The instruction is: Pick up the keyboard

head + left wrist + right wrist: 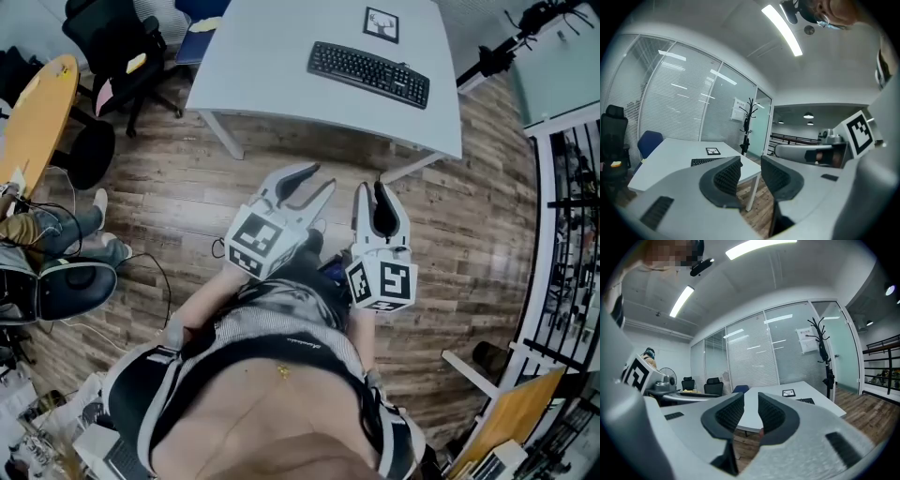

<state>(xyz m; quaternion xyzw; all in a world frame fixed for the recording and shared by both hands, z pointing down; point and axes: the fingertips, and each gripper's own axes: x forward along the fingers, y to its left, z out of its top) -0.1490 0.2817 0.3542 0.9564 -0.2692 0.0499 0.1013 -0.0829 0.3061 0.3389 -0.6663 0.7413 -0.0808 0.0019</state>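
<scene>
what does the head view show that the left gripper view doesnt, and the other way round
Only the head view: the person's torso and a yellow round table off to the left.
Only the left gripper view: the ceiling light, the glass wall with blinds and a coat stand.
Both: the white table with the black keyboard and marker card on it, the left gripper with its jaws apart and empty, and the right gripper.

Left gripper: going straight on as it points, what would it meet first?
Probably the table's near edge, above its leg; nothing shows before it, though depth is unclear.
</scene>
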